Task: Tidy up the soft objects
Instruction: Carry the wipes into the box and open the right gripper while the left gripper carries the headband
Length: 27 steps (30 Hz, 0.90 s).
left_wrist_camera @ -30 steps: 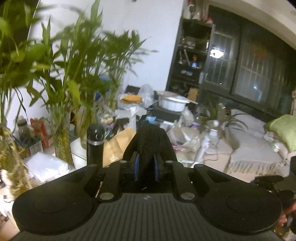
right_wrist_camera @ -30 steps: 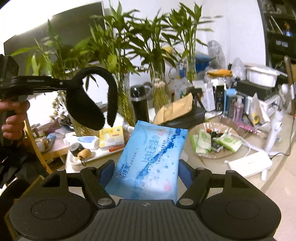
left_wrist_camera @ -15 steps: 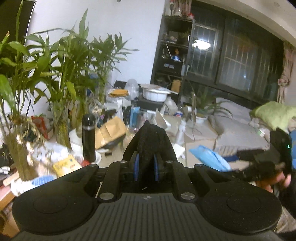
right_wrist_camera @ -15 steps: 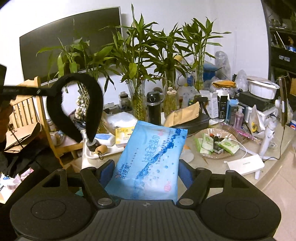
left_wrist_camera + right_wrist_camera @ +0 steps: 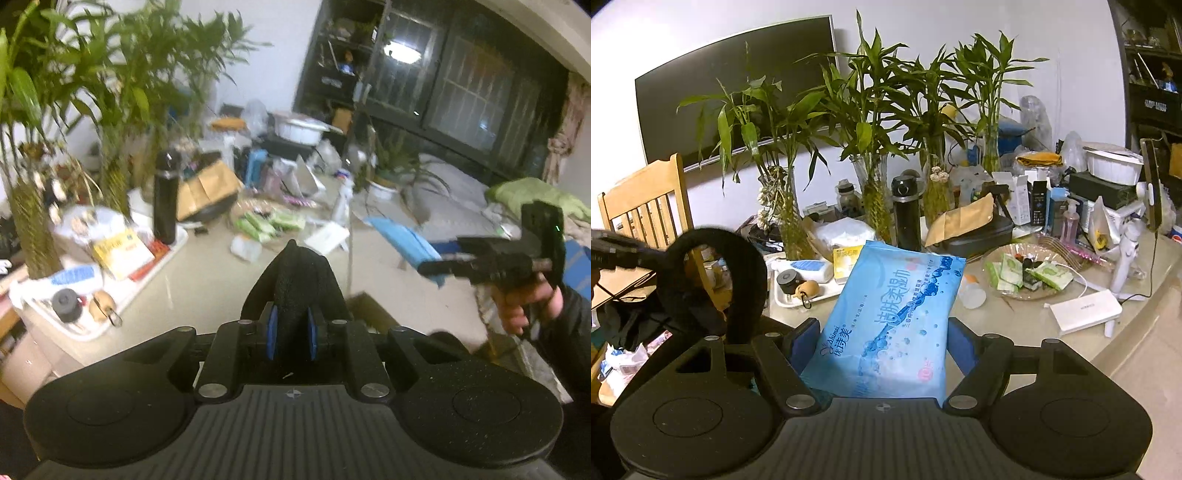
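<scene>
A cluttered beige table (image 5: 1137,332) fills the room's middle, backed by a white wall with a dark screen (image 5: 735,107) and a row of bamboo stalks in glass vases (image 5: 871,192). On the table stand a black flask (image 5: 905,214), a white tray (image 5: 809,295) of small items, a glass dish (image 5: 1028,273) of green sachets and a flat white box (image 5: 1086,310); a wooden chair (image 5: 646,203) sits at the left. The right gripper (image 5: 882,354) has its blue-padded fingers pressed against both sides of a blue wet-wipes pack (image 5: 897,317), held above the table edge. The left gripper (image 5: 290,332) is clamped on a black fuzzy earmuff band (image 5: 295,291), which the right view shows as a full arch (image 5: 713,280) hanging in the air at left. Only the left view shows the dark barred windows (image 5: 461,85), a black shelf (image 5: 340,62), a grey bed with a green pillow (image 5: 532,192), and the right gripper from outside (image 5: 439,254) with the pack (image 5: 402,240) and the hand (image 5: 528,299) holding it.
</scene>
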Available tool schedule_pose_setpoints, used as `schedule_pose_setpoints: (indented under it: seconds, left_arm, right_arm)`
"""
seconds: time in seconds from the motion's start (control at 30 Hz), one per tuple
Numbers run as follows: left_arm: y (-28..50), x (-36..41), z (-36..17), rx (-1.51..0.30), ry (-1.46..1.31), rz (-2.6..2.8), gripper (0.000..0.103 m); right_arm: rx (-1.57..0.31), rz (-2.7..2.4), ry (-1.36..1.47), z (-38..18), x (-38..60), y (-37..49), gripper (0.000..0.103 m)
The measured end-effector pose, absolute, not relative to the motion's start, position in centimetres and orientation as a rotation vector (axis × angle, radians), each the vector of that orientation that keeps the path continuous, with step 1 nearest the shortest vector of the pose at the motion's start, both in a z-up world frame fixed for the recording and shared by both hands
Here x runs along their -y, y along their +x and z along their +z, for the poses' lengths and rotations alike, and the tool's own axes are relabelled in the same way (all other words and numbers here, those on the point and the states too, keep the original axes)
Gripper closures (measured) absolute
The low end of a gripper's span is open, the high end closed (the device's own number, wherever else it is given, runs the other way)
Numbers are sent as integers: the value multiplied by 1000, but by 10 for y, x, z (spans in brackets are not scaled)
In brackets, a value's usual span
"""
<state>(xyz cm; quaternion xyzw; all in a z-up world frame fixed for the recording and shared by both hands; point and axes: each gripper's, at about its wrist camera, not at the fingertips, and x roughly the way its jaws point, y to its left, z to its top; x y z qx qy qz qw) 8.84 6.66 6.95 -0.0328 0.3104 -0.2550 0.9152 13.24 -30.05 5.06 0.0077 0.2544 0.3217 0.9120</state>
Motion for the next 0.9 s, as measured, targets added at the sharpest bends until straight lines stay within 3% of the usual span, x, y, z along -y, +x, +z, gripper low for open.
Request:
schedule_pose_setpoints:
  seconds: [0.13,0.27,0.53,0.6,0.9]
  left_arm:
    - [86,-64,49,-667,-45,-603,73]
    - [85,-65,47,-659,-75,-618,31]
    - [89,-108,73,-531,-209,-458,28]
    - [90,-114,77,-520,-211,-423,28]
    - [89,-110,74,-537,-162,-384,28]
  right_arm:
    - [-535,673,21,47,298,132,27]
    - [-545,684,18,44,294,133,27]
    - [-557,687,19,39,293,127,28]
    - [-561,679,22,38,295,126,66]
    - [-623,711,75,24,290,126,72]
